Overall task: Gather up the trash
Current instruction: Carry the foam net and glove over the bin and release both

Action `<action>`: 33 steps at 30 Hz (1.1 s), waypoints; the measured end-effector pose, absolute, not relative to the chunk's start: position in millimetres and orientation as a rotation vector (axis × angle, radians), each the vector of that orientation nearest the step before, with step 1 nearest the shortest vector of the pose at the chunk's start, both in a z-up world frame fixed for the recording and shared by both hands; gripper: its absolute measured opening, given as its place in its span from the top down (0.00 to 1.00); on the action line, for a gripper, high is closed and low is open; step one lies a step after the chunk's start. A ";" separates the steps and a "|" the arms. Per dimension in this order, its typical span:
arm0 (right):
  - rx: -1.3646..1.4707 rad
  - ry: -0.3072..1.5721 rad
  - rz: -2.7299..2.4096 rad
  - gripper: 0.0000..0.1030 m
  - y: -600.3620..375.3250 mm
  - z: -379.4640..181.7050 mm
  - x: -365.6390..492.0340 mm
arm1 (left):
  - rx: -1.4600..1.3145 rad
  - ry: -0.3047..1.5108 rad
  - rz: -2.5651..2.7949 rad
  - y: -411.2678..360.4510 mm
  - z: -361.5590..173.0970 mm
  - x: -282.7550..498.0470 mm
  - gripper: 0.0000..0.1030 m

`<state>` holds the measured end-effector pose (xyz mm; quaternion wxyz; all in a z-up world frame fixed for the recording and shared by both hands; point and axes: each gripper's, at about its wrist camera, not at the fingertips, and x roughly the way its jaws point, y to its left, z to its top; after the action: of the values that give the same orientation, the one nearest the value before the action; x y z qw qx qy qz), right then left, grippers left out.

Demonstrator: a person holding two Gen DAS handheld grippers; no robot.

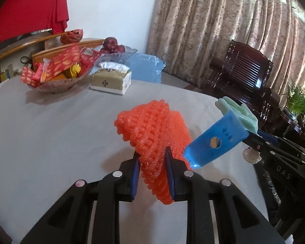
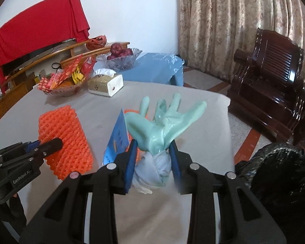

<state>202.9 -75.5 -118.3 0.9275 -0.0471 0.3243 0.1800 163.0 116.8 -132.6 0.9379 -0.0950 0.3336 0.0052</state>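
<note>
**Both tools loaded with table trash**

The left tool (image 1: pixel 152 158) pinches a folded orange foam net (image 1: pixel 152 126), held above the surface (image 1: pixel 50 132). The right tool (image 2: pixel 153 148) clamps a pale green glove (image 2: pixel 162 120), a blue packet (image 2: pixel 118 140) and white wadding together. All look light, soft and springy; a deep bite at the bunched middle should hold best. A black bag (image 2: pixel 280 166) waits at four o'clock of the right view. At eleven o'clock, a basket (image 1: pixel 57 83) holds red packets, and a glass bowl (image 2: pixel 122 62) holds fruit.
</note>
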 end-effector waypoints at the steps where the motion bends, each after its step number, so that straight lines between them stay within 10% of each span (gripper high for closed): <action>1: -0.097 0.657 0.365 0.70 -78.3 -114.3 200.6 | -0.189 0.674 0.006 114.0 -128.8 162.2 0.78; 33: -0.041 0.504 0.224 0.70 -196.5 -37.5 130.7 | -0.113 0.565 -0.227 -11.9 -57.8 144.0 0.78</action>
<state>130.7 -196.5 -37.5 0.9620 -0.0202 0.2487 0.1106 144.0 -11.9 -57.8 0.9525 -0.0556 0.2778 -0.1119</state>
